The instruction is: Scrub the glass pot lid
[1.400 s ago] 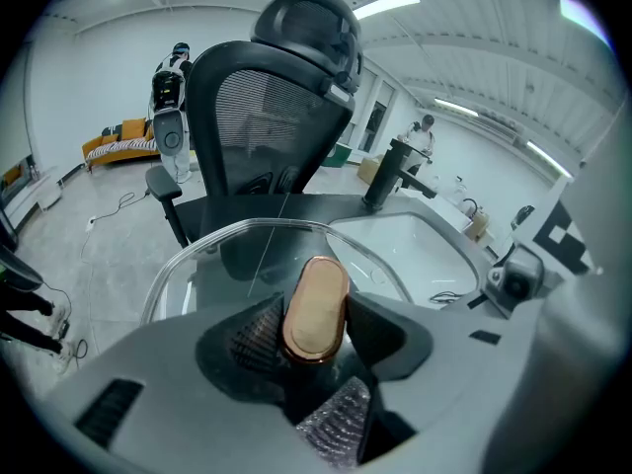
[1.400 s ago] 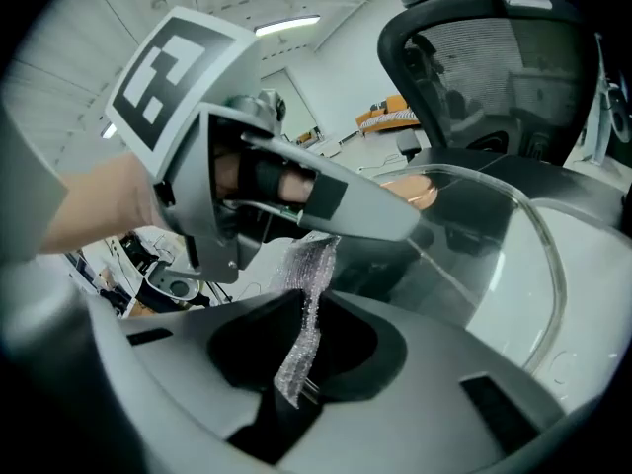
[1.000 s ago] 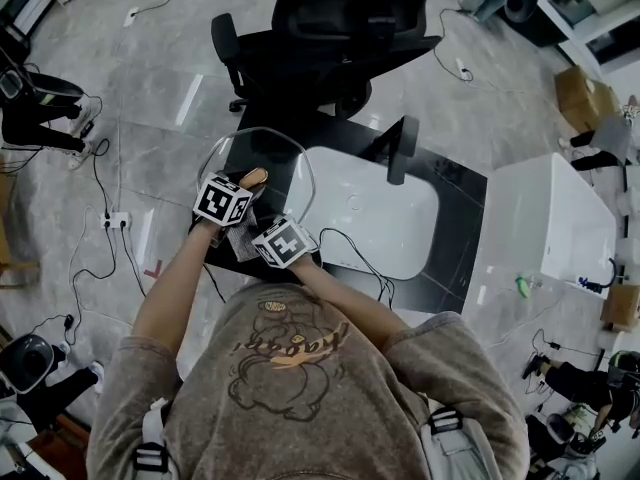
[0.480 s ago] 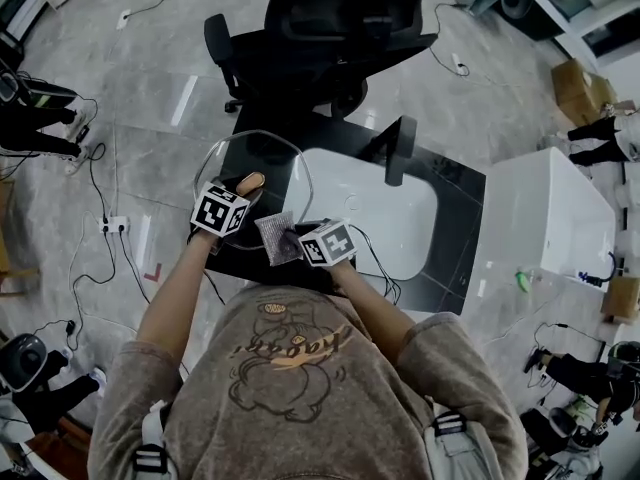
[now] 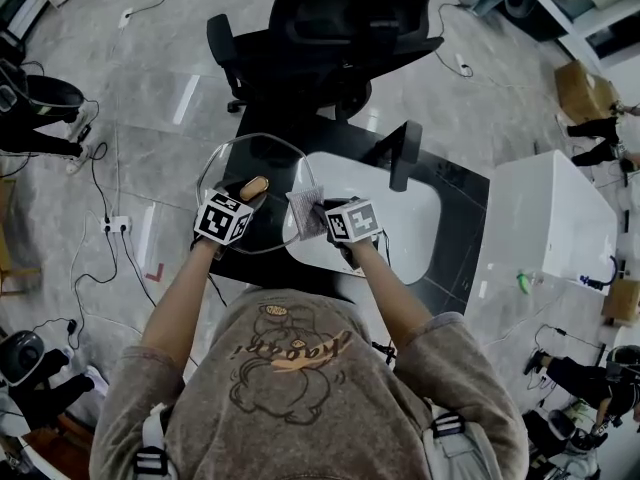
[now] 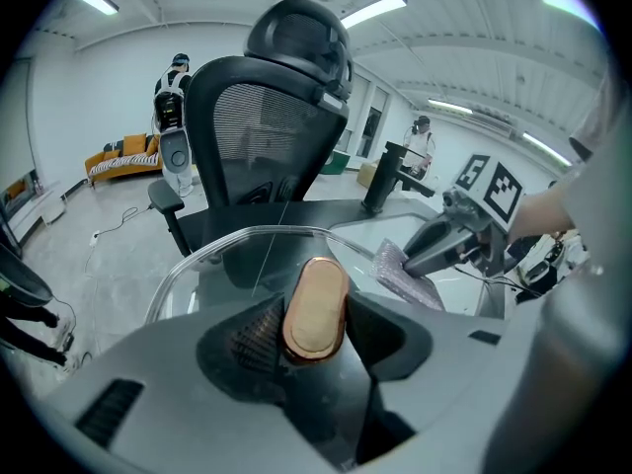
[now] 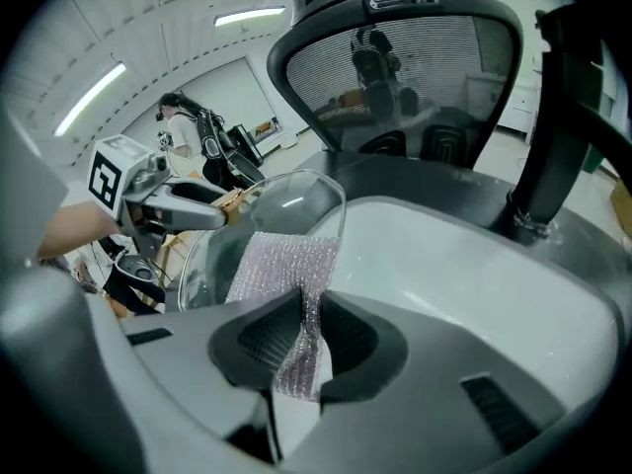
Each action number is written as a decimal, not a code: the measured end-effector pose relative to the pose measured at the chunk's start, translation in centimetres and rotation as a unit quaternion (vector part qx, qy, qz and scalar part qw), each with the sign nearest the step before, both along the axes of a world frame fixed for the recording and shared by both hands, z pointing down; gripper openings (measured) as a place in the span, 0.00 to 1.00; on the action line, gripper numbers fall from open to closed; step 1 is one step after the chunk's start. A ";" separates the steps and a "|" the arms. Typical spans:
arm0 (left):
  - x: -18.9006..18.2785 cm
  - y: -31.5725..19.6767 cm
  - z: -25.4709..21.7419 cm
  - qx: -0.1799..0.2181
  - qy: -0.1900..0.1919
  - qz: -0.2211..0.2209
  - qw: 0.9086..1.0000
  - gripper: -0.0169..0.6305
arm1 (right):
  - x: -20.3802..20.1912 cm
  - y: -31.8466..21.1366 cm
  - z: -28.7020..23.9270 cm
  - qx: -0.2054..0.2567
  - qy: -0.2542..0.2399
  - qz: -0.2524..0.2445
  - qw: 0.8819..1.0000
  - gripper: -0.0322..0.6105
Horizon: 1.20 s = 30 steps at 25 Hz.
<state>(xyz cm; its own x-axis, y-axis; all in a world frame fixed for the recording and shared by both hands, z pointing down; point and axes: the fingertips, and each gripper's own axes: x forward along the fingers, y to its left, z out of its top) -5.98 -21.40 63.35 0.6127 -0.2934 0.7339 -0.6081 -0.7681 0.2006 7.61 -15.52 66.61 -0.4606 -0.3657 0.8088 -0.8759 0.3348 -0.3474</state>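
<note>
Black counter (image 5: 456,230), level glass lid (image 5: 268,160), handle (image 5: 254,187) pointing away

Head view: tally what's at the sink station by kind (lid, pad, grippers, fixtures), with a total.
glass pot lid: 1
scouring pad: 1
grippers: 2 (left gripper, right gripper)
sink: 1
faucet: 1
Total: 6
</note>
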 end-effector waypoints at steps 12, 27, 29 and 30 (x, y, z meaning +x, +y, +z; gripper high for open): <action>0.0 0.1 0.0 0.002 0.007 0.005 1.000 0.34 | 1.2 -9.3 -0.1 0.024 0.079 -0.032 0.996 0.17; 0.1 0.2 0.0 0.007 0.014 0.007 1.000 0.34 | -6.5 -19.2 -0.5 0.061 0.133 -0.143 0.979 0.17; 0.0 0.2 -0.1 0.009 0.015 0.007 1.000 0.34 | -8.5 -20.1 -0.7 0.066 0.138 -0.171 0.973 0.17; 0.0 0.2 -0.1 0.009 0.015 0.008 1.000 0.34 | -9.4 -20.4 -0.7 0.070 0.141 -0.187 0.970 0.16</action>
<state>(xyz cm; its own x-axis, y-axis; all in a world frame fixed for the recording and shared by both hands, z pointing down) -5.98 -21.17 63.25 0.6392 -0.2967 0.7095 -0.5900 -0.7810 0.2050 -1.82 -35.91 65.87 -0.3492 -0.3308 0.8767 -0.7378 0.6738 -0.0397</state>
